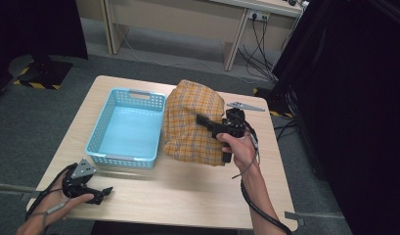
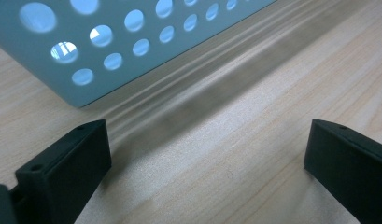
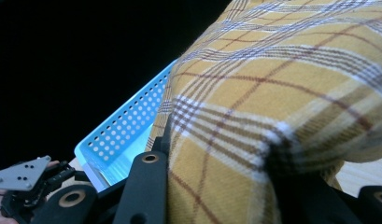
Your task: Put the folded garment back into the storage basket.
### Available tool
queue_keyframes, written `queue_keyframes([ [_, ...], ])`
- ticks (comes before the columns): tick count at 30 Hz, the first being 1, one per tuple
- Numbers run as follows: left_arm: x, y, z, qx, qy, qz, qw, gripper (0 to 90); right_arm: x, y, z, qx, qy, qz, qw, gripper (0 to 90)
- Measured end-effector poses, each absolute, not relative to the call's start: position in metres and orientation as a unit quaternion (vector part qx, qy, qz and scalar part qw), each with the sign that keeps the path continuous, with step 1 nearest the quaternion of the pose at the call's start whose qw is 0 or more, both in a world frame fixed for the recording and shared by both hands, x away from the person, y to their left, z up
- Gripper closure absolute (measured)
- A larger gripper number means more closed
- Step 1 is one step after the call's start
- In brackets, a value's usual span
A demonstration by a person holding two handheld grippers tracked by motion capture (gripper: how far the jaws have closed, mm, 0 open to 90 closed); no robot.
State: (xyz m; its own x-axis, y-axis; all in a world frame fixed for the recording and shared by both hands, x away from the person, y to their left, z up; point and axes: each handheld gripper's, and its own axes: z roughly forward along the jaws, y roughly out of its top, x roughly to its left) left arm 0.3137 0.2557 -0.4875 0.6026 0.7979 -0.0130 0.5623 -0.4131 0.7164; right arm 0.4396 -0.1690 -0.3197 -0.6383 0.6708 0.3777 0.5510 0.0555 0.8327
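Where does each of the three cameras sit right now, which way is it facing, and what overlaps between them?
High view: above the near table edge, looking forward and down on the basket and cloth; both forearms, left tongs and right tongs show.
Left gripper view: on the left tongs, low over the table, facing the basket wall; own jaws wide apart.
Right gripper view: on the right tongs, jaws against the cloth, facing the basket and the left tongs.
Shared: the basket, in all three.
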Motion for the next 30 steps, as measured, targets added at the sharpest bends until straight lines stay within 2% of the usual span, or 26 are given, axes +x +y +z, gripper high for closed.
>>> queue_keyframes([
  [14,0.314,0.256,-0.487,0.824,0.413,0.168,0.350,0.0,0.448,-0.145,-0.301,0.417,0.725,0.546,0.044,68.6],
  [30,0.314,0.256,-0.487,0.825,0.412,0.167,0.350,0.0,0.460,-0.096,-0.295,0.405,0.736,0.542,0.025,68.2],
])
